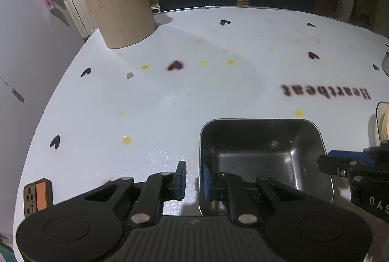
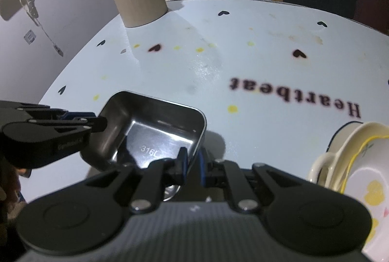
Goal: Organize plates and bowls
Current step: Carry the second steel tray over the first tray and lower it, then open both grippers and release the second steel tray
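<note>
Both grippers, left gripper (image 1: 192, 185) loosely straddling the steel tray (image 1: 265, 140) wall and right gripper (image 2: 192, 166) pinching its rim; I am repositioning it; next needs lifting toward the bowls (image 2: 352, 164).

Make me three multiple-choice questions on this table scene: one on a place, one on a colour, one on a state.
1. Where does the beige canister stand?
A) near the table's far left edge
B) inside the steel dish
C) on the floor
2. The round dots on the table are:
A) green
B) yellow
C) red
3. The steel dish is:
A) lidded
B) full of rice
C) empty
Answers: 1 A, it stands by the far left edge; 2 B, all are yellow; 3 C, its bare bottom shows.
</note>
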A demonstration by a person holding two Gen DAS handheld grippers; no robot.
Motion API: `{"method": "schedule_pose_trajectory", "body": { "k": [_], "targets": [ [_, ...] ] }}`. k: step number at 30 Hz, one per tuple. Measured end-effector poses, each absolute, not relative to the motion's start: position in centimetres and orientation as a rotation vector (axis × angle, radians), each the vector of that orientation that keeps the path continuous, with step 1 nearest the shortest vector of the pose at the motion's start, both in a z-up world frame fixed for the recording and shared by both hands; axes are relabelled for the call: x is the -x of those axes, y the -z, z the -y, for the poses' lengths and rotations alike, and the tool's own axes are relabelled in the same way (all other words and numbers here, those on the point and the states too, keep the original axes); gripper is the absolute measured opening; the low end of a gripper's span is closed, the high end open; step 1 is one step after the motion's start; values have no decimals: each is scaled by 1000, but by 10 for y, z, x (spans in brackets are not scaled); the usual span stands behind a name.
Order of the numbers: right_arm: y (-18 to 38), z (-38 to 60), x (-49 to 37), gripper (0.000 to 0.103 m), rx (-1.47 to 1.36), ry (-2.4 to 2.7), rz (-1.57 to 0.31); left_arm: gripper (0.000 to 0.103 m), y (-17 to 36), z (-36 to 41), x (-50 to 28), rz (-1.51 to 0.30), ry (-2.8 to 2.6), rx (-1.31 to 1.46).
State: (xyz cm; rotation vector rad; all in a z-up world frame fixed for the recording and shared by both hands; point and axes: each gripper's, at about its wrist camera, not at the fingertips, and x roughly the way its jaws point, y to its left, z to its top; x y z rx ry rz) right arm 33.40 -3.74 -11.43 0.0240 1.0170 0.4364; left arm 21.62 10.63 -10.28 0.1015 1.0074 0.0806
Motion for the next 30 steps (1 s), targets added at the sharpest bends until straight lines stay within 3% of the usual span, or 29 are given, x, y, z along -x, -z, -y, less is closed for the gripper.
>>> {"method": "schedule_pose_trajectory", "body": {
  "k": [11,14,21,25,30],
  "targets": [
    [115,37,-336,17,-39,-423,-1021,25,102,-113,-216,-1009,-83,-72],
    [115,40,-337,29,-94,-430,-1022,28,100,-114,-214,-1001,-85,-69],
    [112,39,-336,45,-111,-433,-1000,45,93,-126,-204,-980,-80,-20],
    [110,37,-334,54,-107,-439,-984,70,89,-132,-196,-971,-76,-6],
    [110,33,-331,59,-76,-450,-968,81,86,-135,-190,-971,-71,-2]
  ]
}}
